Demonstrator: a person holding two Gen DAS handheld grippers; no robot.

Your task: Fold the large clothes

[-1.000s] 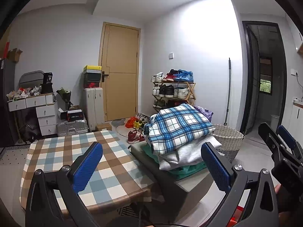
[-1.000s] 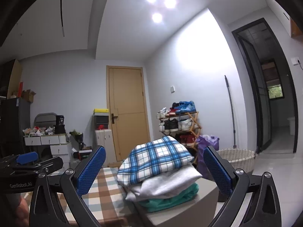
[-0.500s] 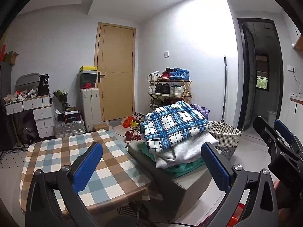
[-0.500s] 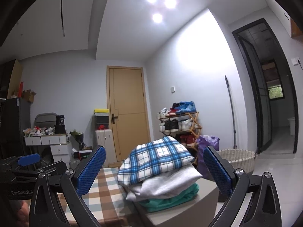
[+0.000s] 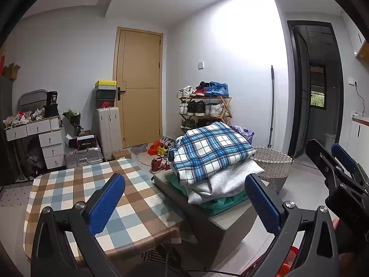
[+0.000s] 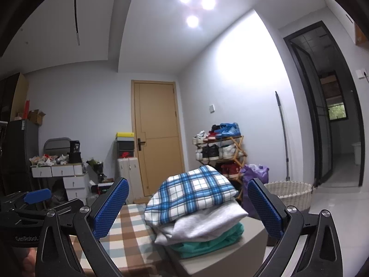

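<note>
Both the left gripper [image 5: 184, 205] and right gripper [image 6: 188, 205] are hovering spread and empty, facing the plaid garment [image 6: 191, 196] topping the stack beside the checked table [image 5: 76, 189], which probably wants pinching at two well-separated edges.

It was a lived-in home, an entry room: a wooden door [image 5: 140, 85], a shoe rack [image 5: 204, 110] full of sneakers, suitcases [image 5: 107, 131], a cluttered drawer unit [image 5: 39, 136], a checked table [image 5: 92, 198], a wicker basket [image 5: 272, 164] and folded clothes [image 5: 212, 161] on a box.
</note>
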